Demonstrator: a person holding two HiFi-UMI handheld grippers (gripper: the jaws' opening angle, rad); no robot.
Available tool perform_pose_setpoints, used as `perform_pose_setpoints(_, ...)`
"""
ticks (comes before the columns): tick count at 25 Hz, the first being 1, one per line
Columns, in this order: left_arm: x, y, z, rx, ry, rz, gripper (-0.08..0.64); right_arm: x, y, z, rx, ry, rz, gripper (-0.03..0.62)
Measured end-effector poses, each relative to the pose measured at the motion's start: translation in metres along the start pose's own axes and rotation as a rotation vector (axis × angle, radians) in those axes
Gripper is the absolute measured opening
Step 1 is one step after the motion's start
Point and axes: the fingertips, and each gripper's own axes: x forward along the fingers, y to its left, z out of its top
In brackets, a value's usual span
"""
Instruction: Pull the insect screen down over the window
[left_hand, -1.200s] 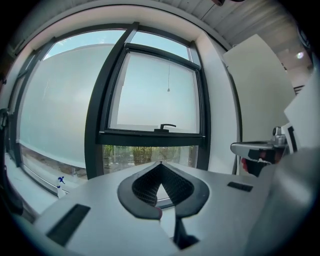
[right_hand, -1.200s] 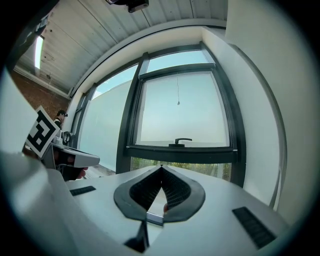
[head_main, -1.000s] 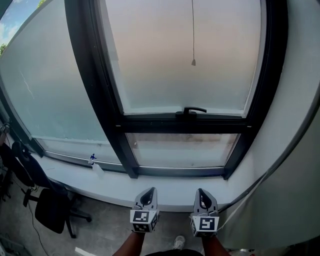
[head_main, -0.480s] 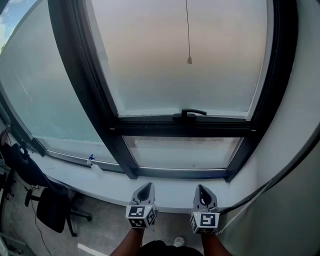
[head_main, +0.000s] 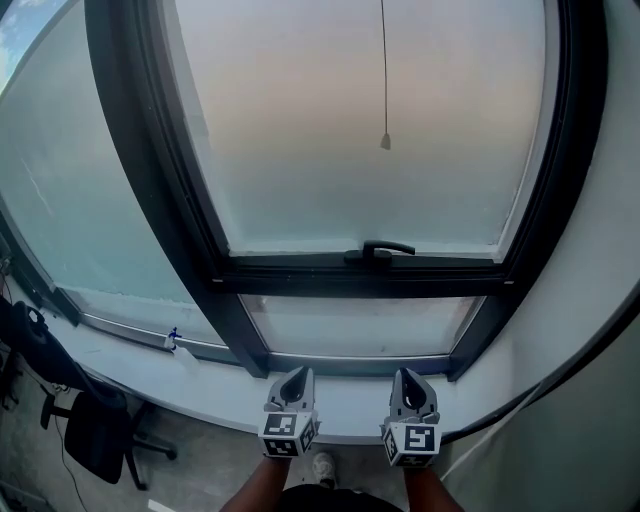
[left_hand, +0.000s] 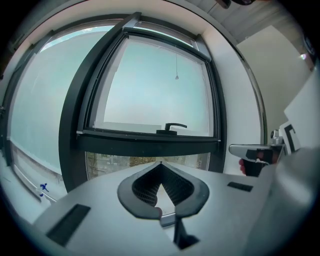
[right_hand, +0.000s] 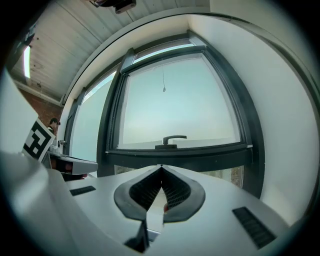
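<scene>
The insect screen itself was not in view and was probably rolled up above the top of the pane. All that showed of it was a thin dark pull cord ending in a small grey cone-shaped weight (head_main: 385, 141). The cord hung straight in front of the large pale upper pane (head_main: 300, 130), and its weight ended well above the black lever handle (head_main: 378, 249) and almost directly over it.

The cord looked light and limp, likely to swing at a touch, and thin enough to slip through ribbed pads. The best hold seemed to be just above the weight, so that the weight would act as a stop. The mesh was likely light and soft, on a sprung roller, so a steady straight pull towards the handle would suit it better than a jerk.

The handle sat on the black crossbar of the window frame (head_main: 300, 278). Below it were a narrow lower pane (head_main: 360, 325) and then the white sill (head_main: 345, 402).

Below the handle, over the near edge of the sill, the left gripper (head_main: 297, 374) and the right gripper (head_main: 406, 376) were side by side. Each had its jaws closed tip to tip on nothing, and both were far from the cord.
</scene>
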Motion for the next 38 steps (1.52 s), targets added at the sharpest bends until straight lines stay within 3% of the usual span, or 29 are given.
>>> perform_pose_setpoints(7, 0.05, 0.021, 0.025, 0.0, -0.012, -0.062, -0.005, 0.052, -0.002, 0.003, 0.002, 0.009, -0.044, 0.003)
perform_pose_setpoints(19, 0.104, 0.054, 0.038, -0.005, -0.02, -0.137, -0.005, 0.116, 0.003, 0.005, -0.01, 0.016, -0.108, 0.002)
perform_pose_setpoints(28, 0.128, 0.07, 0.046, 0.055, -0.053, -0.108, -0.005, 0.139, 0.001, 0.016, -0.051, 0.001, -0.111, 0.003)
perform_pose_setpoints(38, 0.139, 0.061, 0.064, 0.03, -0.076, -0.065, -0.005, 0.158, -0.013, 0.031, -0.07, -0.022, -0.055, 0.003)
